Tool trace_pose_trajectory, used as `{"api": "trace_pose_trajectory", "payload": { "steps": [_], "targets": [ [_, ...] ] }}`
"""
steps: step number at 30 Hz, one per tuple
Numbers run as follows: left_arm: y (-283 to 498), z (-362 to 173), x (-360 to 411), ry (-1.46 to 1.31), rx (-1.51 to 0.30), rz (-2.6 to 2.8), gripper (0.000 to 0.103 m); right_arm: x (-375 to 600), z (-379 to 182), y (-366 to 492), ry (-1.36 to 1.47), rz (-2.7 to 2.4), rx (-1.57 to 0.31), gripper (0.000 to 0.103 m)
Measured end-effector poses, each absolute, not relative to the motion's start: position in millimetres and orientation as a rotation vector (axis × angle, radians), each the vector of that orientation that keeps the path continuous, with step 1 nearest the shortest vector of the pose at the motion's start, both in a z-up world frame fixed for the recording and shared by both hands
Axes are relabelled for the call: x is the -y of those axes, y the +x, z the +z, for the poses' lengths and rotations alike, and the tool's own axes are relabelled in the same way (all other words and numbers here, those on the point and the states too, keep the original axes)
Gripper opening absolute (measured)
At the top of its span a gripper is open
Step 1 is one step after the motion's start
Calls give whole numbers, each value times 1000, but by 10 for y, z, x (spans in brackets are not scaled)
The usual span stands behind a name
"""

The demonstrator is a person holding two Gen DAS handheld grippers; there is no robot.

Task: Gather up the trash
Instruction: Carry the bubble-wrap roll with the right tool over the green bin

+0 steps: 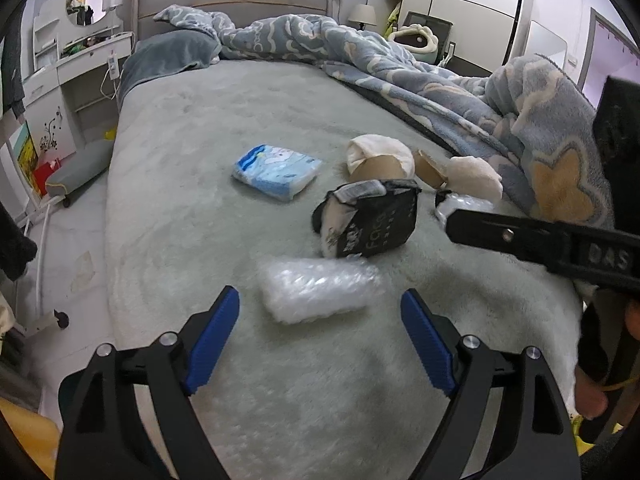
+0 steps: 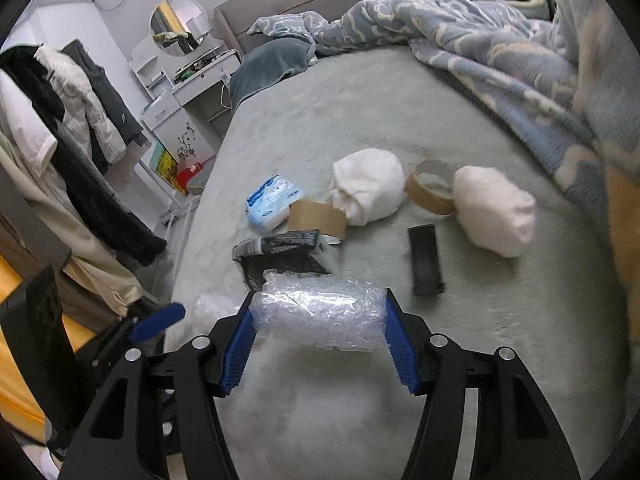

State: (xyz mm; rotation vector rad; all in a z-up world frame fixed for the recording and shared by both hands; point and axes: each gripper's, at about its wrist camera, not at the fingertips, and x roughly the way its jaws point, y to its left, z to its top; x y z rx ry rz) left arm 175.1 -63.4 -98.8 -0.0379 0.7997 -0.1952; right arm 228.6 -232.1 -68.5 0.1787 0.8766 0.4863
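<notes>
Trash lies on the grey-green bed (image 1: 200, 128). My left gripper (image 1: 320, 312) is open just short of a bubble wrap wad (image 1: 320, 288). Beyond it lie a black torn package (image 1: 372, 220), a blue tissue pack (image 1: 276, 170), brown tape rolls (image 1: 376, 168) and white cloth balls (image 1: 476, 174). My right gripper (image 2: 320, 320) is shut on another bubble wrap wad (image 2: 320, 312), both pads pressing its ends. In the right wrist view I see the black package (image 2: 280, 256), tissue pack (image 2: 272, 202), tape rolls (image 2: 430, 188), white balls (image 2: 496, 210) and a black flat object (image 2: 426, 260).
A rumpled blue blanket (image 1: 420, 80) covers the bed's right side. A dresser with a round mirror (image 1: 88, 40) stands left of the headboard. Clothes hang on a rack (image 2: 80, 120) at the left. The right gripper's arm (image 1: 540, 240) reaches in from the right.
</notes>
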Motion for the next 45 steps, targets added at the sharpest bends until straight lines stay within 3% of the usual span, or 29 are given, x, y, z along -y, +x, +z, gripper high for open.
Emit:
{"api": "trace_pose_trajectory", "payload": {
  "steps": [6, 16, 35, 45],
  "targets": [
    [1870, -1052, 719, -20, -802, -165, 82, 2390, -655, 2238, 108, 482, -864, 61],
    [1980, -1089, 693, -43, -809, -157, 67, 2472, -603, 2159, 74, 439, -845, 61],
    [1566, -680, 251, -70, -770, -99, 68, 2061, -486, 1905, 3, 446, -817, 61],
    [1330, -650, -265, -71, -802, -19, 68, 1508, -523, 1720, -30, 594, -888, 61]
  ]
}}
